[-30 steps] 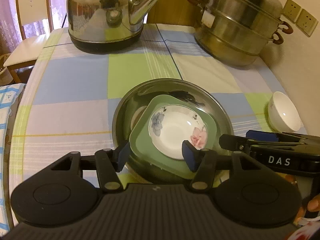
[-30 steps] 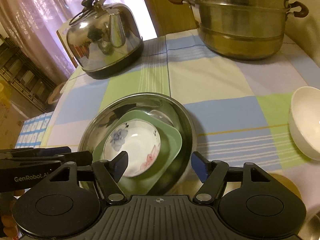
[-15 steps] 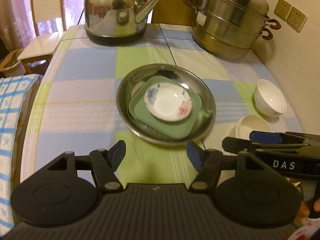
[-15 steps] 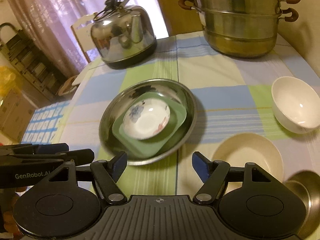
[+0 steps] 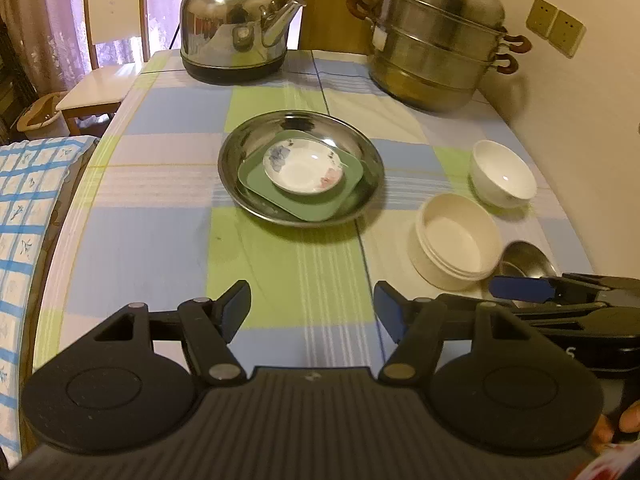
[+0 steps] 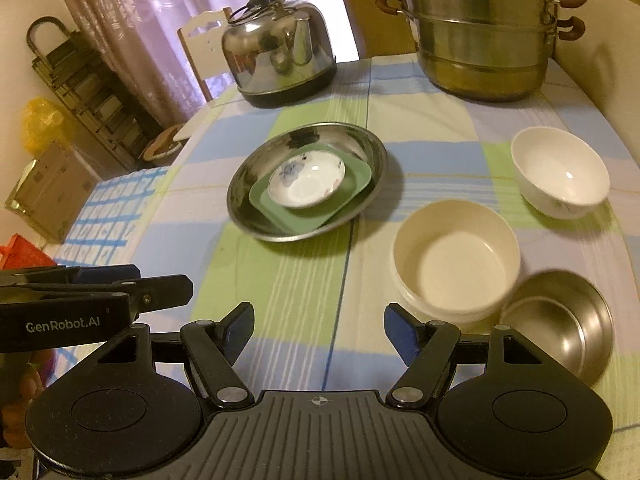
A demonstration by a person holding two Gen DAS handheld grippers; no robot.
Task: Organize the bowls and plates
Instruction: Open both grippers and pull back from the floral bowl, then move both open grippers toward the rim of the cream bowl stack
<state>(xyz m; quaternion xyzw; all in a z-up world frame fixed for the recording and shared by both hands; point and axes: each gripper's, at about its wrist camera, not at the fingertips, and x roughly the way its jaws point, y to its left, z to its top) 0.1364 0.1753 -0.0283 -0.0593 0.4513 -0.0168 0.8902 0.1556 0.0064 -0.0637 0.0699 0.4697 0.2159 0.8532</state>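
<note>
Three plates are stacked at the middle of the bench [image 5: 152, 240], which is covered by a checked cloth: one round steel plate [image 5: 240, 160] at the bottom, one green square plate [image 5: 304, 208] inside it, and one small white floral dish [image 5: 302, 170] on top. The same stack is seen from the right wrist view, with the steel plate [image 6: 256, 184], the green square plate [image 6: 312, 216] and the floral dish [image 6: 306, 184] nested in that order.

Three bowls are set apart from the stack, toward the wall side. One white porcelain bowl [image 6: 560, 170] stands farthest back, one cream plastic bowl [image 6: 456, 256] stands nearer, and one small steel bowl [image 6: 560, 320] is seen just beside the cream one, their rims close together or touching. None of the bowls is nested in another.

At the far edge of the bench, one steel kettle [image 5: 236, 36] and one tiered steel steamer pot [image 5: 436, 52] are placed. One white chair [image 5: 112, 40] is seen beyond the bench corner.

The left hand-held gripper [image 5: 312, 308] is held above bare cloth, its jaws opening with nothing between them. The right hand-held gripper [image 6: 318, 326] is spread wide and empty, near the cream bowl but not touching it. Each gripper is seen at the edge of the other's view.
</note>
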